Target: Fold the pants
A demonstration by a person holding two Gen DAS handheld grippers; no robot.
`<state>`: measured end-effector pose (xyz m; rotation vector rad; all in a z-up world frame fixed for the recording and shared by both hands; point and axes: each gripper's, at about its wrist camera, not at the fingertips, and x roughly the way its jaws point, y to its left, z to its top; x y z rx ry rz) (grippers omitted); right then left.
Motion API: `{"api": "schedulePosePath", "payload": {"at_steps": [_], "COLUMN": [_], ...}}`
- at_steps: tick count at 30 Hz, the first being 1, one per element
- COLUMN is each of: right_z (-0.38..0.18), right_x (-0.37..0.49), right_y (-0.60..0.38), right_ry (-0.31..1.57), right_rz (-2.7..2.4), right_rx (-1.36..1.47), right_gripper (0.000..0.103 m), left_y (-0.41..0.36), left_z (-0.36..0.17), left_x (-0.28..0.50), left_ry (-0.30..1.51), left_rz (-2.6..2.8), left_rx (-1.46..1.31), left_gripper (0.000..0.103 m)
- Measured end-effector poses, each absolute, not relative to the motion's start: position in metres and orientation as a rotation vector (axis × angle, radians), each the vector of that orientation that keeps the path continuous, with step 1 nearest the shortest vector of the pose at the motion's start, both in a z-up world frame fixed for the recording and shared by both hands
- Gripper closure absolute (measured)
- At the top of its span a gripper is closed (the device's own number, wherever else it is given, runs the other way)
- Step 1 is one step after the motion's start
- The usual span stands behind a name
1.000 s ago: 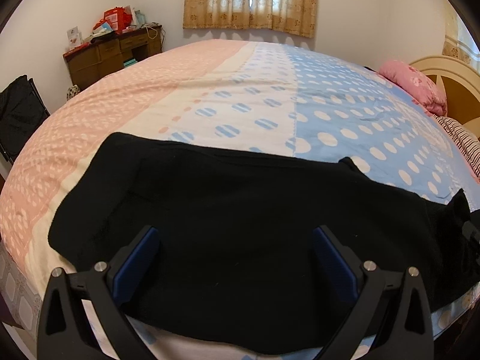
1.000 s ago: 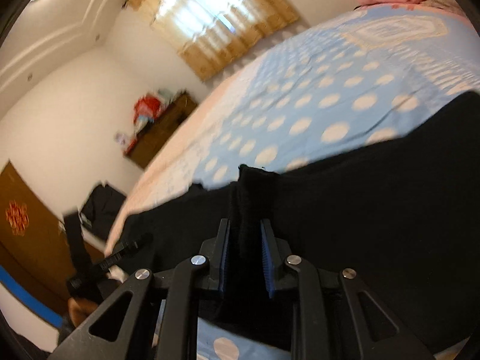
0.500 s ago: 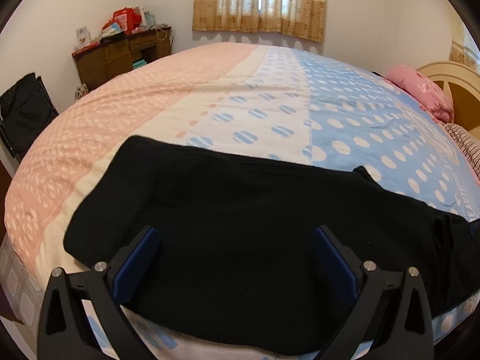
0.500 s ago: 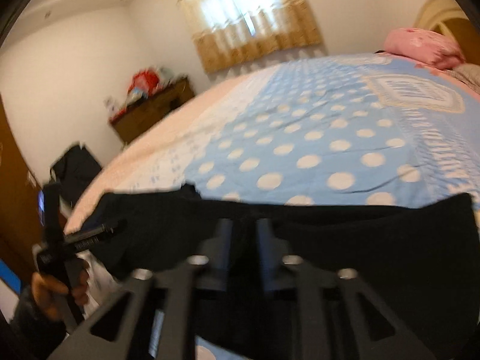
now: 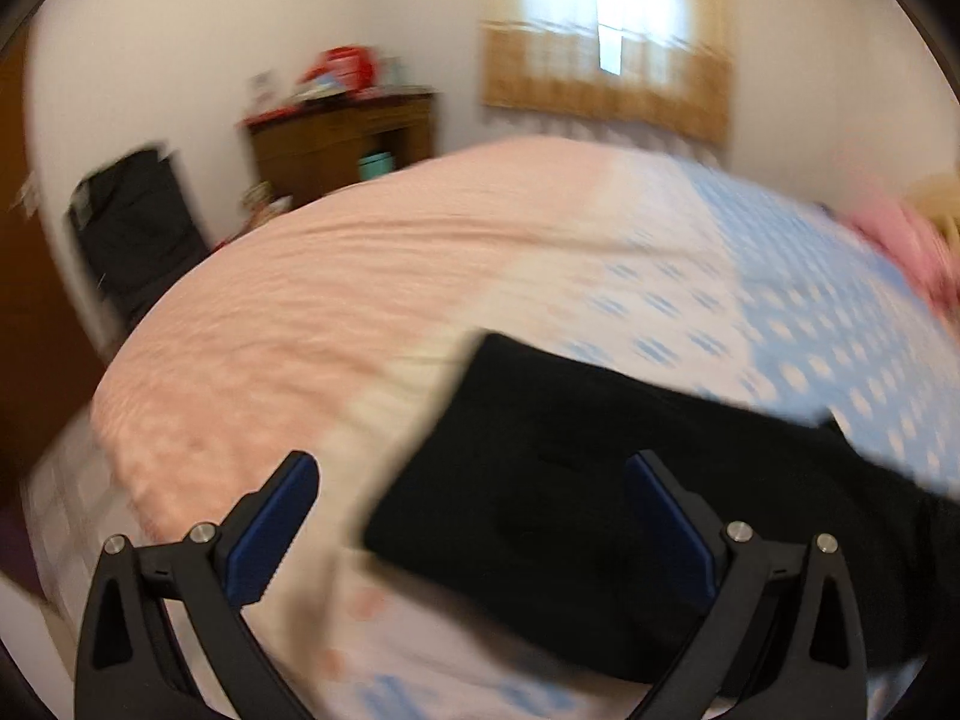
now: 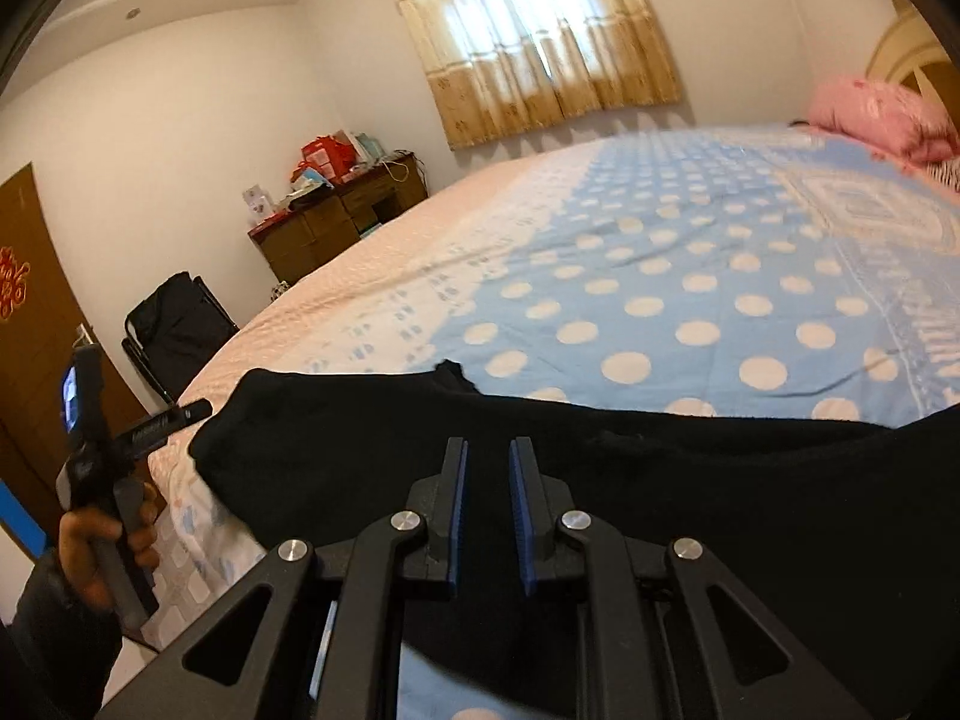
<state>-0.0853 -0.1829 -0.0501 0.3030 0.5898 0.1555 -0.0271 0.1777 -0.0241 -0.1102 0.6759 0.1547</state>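
One pair of black pants [image 6: 600,468] lies along the near edge of one polka-dot bed [image 6: 690,276]. The left gripper [image 5: 474,480] hangs wide open, holding nothing. The right gripper [image 6: 487,468] is slightly parted above the cloth, gripping nothing. No legible writing.

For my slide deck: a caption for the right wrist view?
Right gripper, fingers slightly parted, over black fabric pants on the polka-dot bed.

Pants [image 6: 600,450] lie across near edge of bed [image 6: 660,276]. Pillow [image 6: 882,114] at far right on bed. Dresser [image 6: 336,222] against far wall, left of curtained window [image 6: 528,42]. Chair [image 6: 174,330] left of bed.
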Motion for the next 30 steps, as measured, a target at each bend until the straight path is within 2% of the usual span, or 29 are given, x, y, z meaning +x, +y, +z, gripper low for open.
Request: {"api": "schedulePosePath", "payload": {"at_steps": [3, 5, 7, 14, 16, 19, 24, 25, 26, 27, 28, 29, 30], "right_z": [-0.049, -0.051, -0.054, -0.058, -0.058, -0.056, -0.053, -0.052, -0.052, -0.052, -0.052, -0.052, -0.052], "right_x": [-0.089, -0.088, -0.086, -0.091, -0.093, -0.096, -0.1, -0.1, -0.101, -0.101, -0.101, -0.102, -0.102], "right_y": [-0.171, -0.164, -0.159, -0.155, -0.157, -0.161, -0.164, -0.166, -0.17, -0.172, -0.176, -0.181, -0.186], "right_ry": [0.603, 0.614, 0.633, 0.649, 0.647, 0.638, 0.629, 0.627, 0.624, 0.623, 0.62, 0.617, 0.613], "right_rz": [0.198, 0.215, 0.238, 0.257, 0.252, 0.243, 0.228, 0.225, 0.22, 0.215, 0.206, 0.192, 0.179], "right_rx": [0.312, 0.319, 0.322, 0.314, 0.324, 0.341, 0.348, 0.356, 0.377, 0.387, 0.401, 0.417, 0.429], "right_gripper": [0.088, 0.088, 0.088, 0.088, 0.088, 0.088, 0.088, 0.088, 0.088, 0.088, 0.088, 0.088, 0.088], "left_y": [0.212, 0.228, 0.228, 0.177, 0.17, 0.171, 0.158, 0.154, 0.153, 0.151, 0.151, 0.153, 0.157], "left_z": [-0.028, -0.033, -0.038, -0.06, -0.059, -0.061, -0.06, -0.06, -0.06, -0.061, -0.063, -0.065, -0.066], "left_x": [-0.029, -0.034, -0.037, -0.062, -0.054, -0.039, -0.025, -0.023, -0.024, -0.023, -0.022, -0.022, -0.023], "left_ry": [0.676, 0.669, 0.692, 0.721, 0.721, 0.713, 0.689, 0.694, 0.701, 0.708, 0.718, 0.72, 0.719], "left_rz": [0.181, 0.153, 0.137, 0.133, 0.116, 0.101, 0.163, 0.152, 0.141, 0.129, 0.118, 0.117, 0.101], "left_rx": [-0.291, -0.439, -0.512, -0.476, -0.46, -0.518, -0.483, -0.461, -0.447, -0.433, -0.424, -0.422, -0.433], "left_gripper": [0.002, 0.021, 0.025, 0.025, 0.025, 0.018, 0.018, 0.025, 0.039, 0.048, 0.065, 0.076, 0.077]}}
